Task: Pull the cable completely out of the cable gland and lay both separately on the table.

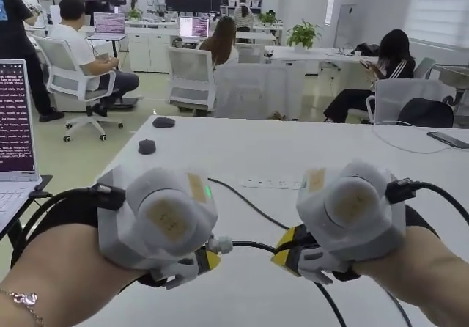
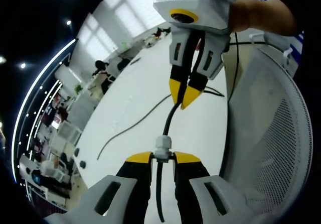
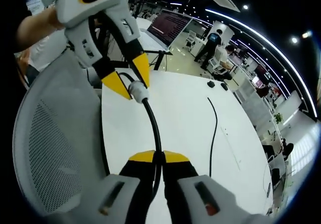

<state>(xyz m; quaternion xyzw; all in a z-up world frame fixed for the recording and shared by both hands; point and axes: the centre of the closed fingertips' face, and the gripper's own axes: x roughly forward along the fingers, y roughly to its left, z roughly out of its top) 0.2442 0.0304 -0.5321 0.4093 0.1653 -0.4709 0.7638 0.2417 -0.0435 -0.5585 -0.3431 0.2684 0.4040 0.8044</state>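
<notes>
Table (image 1: 308, 151) underneath: left gripper (image 2: 163, 157) pinches the gland (image 2: 163, 146) at bottom centre of its view, right gripper (image 3: 159, 156) pinches the cable (image 3: 152, 123); a tight seal could make the cable slip through the jaws.

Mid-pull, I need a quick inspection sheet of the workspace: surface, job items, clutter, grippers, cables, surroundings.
Surface: white table, mostly bare.
Job's things: white cable gland threaded on the black cable. The cable runs through it, not yet out. Both are held above the table.
Clutter: small dark object, phone at the right edge, laptop at the left.
Grippers: left gripper shut on the cable gland. Right gripper shut on the cable a short span away.
Cables: loose black cable on the table; cannot tell if it is the same one.
Surroundings: mesh chair close by, open office with seated people.
</notes>
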